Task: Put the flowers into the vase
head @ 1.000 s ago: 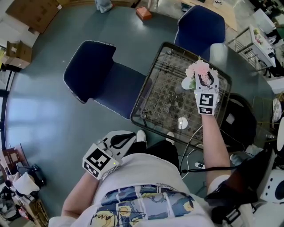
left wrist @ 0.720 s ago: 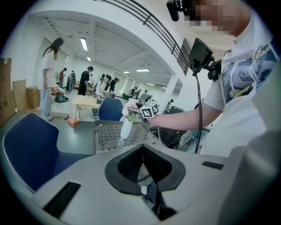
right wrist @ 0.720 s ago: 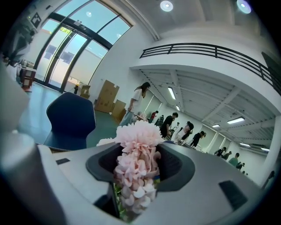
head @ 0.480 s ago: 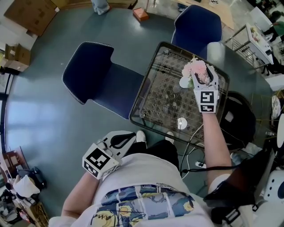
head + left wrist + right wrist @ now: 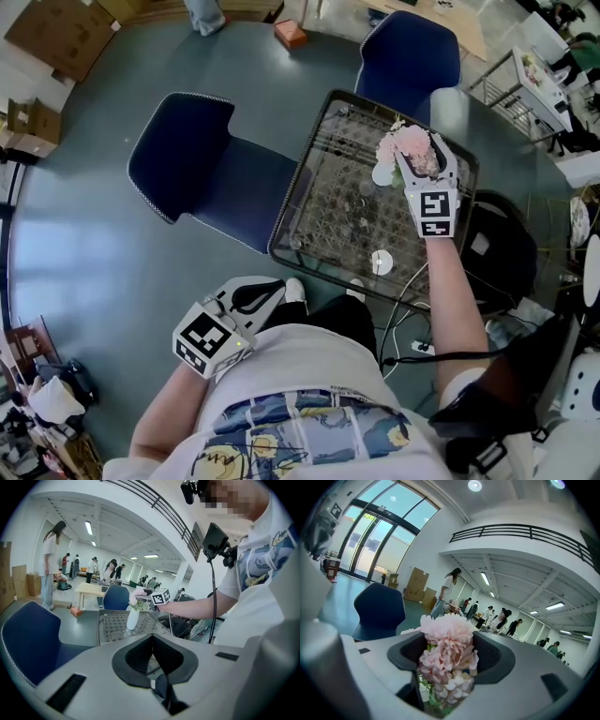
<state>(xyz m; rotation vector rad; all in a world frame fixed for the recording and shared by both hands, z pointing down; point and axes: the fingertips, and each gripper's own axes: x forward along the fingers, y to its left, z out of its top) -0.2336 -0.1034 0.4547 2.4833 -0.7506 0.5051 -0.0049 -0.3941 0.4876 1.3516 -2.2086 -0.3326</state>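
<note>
I am judging the flowers (image 5: 401,145), standing in the vase (image 5: 382,174) on the glass surface (image 5: 323,211), as light, soft and easily crushed, best held at the stems, while my right claw (image 5: 424,155) has just been opening, spread loosely around the blooms, and my left claw (image 5: 251,298) is resting pressed together.

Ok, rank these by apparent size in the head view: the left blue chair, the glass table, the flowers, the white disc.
1. glass table and left blue chair: too alike to rank.
2. flowers.
3. white disc, smallest.
</note>
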